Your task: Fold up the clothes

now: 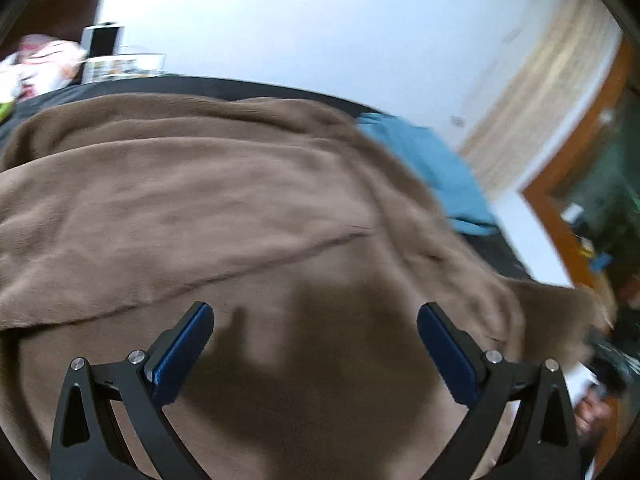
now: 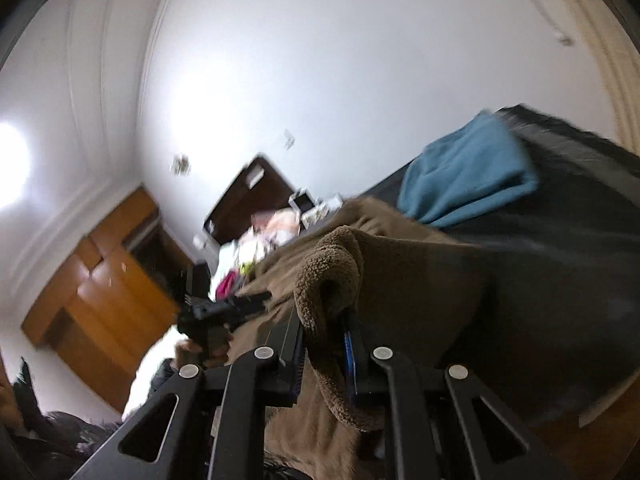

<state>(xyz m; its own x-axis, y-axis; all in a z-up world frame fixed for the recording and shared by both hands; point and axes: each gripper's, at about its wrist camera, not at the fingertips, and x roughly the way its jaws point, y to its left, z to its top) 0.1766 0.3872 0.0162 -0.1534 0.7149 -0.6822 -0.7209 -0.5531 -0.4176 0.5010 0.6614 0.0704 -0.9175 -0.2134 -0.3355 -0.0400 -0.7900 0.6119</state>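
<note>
A brown fleece garment (image 1: pixel 224 200) lies spread over a dark bed and fills most of the left wrist view. My left gripper (image 1: pixel 316 320) is open and empty, hovering just above the fleece, its shadow on the cloth. In the right wrist view my right gripper (image 2: pixel 324 344) is shut on a bunched fold of the same brown fleece (image 2: pixel 332 276), lifted off the bed. The left gripper (image 2: pixel 224 312) shows there at the left, beside the fleece. The views are motion-blurred.
A blue cloth (image 1: pixel 436 168) lies on the dark bed (image 2: pixel 560 272) beyond the fleece; it also shows in the right wrist view (image 2: pixel 468 172). A pile of mixed clothes (image 2: pixel 256 248) and white boxes (image 1: pixel 102 44) sit at the bed's far end. A wooden wardrobe (image 2: pixel 104 292) stands by the wall.
</note>
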